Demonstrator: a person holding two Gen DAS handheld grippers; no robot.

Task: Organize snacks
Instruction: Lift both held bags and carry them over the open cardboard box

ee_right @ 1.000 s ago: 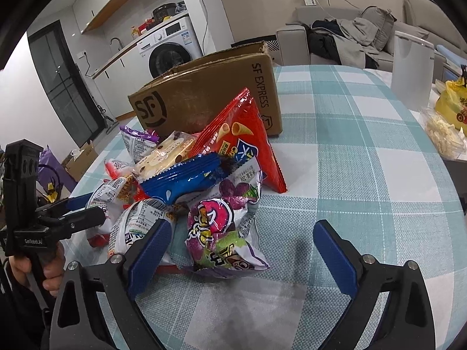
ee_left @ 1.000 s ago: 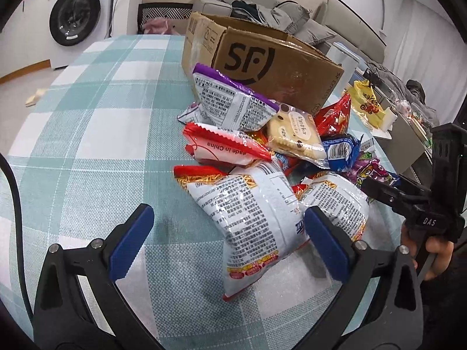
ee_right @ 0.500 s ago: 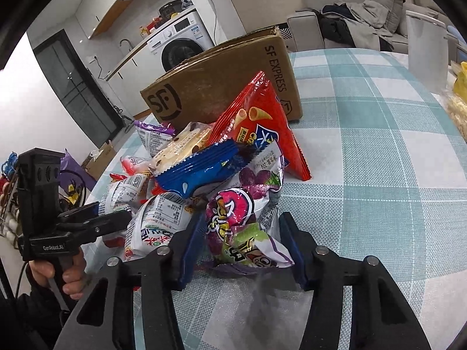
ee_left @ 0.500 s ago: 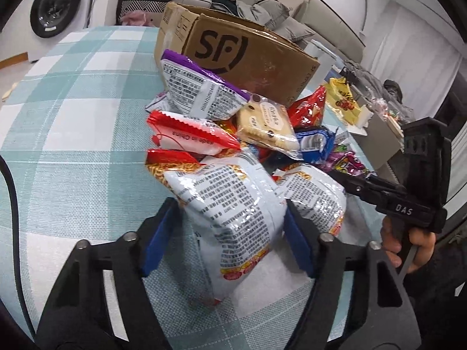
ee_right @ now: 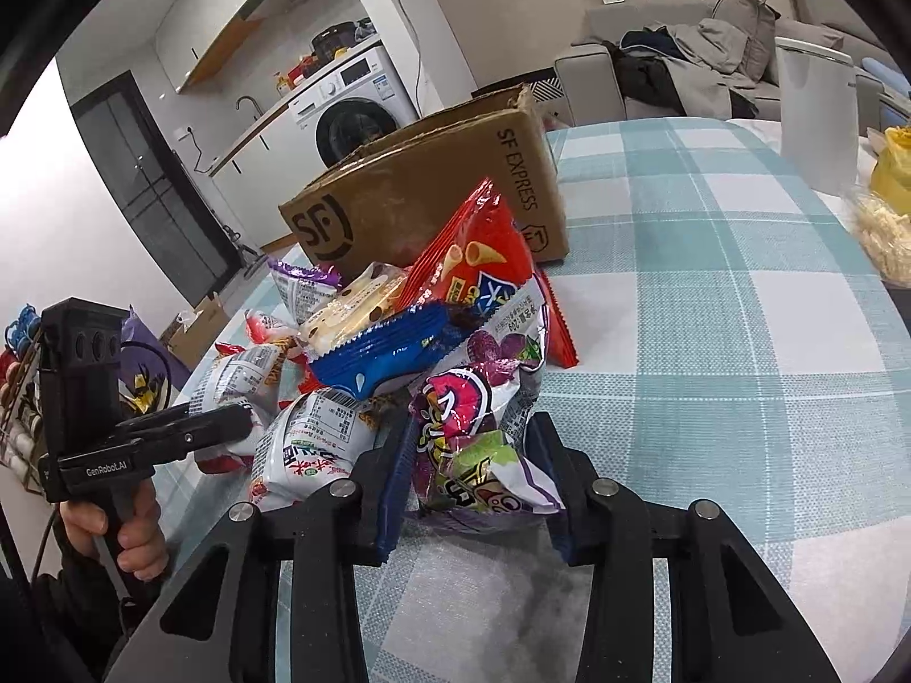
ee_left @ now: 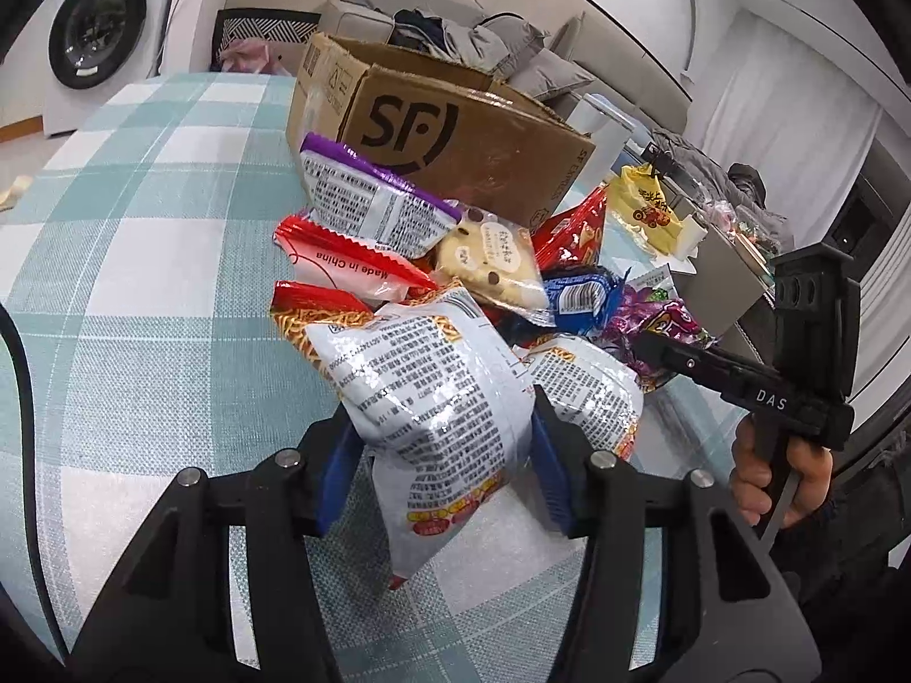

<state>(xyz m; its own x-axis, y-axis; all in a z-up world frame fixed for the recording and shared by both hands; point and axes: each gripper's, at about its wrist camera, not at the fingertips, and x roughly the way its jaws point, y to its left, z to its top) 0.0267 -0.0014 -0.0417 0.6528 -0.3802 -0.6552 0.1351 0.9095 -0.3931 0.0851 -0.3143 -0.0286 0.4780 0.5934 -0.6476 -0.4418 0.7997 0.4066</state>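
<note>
A heap of snack packets lies on the teal checked tablecloth point(ee_left: 142, 284), in front of an open brown cardboard box point(ee_left: 484, 136). My left gripper point(ee_left: 441, 455) is closing, and its blue pads press both sides of a white noodle snack bag point(ee_left: 433, 375) at the heap's near edge. My right gripper point(ee_right: 470, 472) is shut on a purple and pink snack bag point(ee_right: 472, 415), whose sides are squeezed between the pads. Behind that bag lie a blue packet point(ee_right: 387, 353) and a red crisp bag point(ee_right: 478, 262), with the cardboard box point(ee_right: 410, 199) behind them.
A purple-edged bag point(ee_left: 364, 199), a red-and-white packet point(ee_left: 341, 262) and a cookie pack point(ee_left: 489, 262) top the heap. A white jug point(ee_right: 814, 114) and a yellow bag point(ee_right: 894, 171) stand at the table's far right. A washing machine point(ee_left: 97, 40) is beyond the table.
Both grippers went from wide open to closed: the left on the white noodle bag, the right on the purple bag. Both views tipped slightly; neither hand moved far.
</note>
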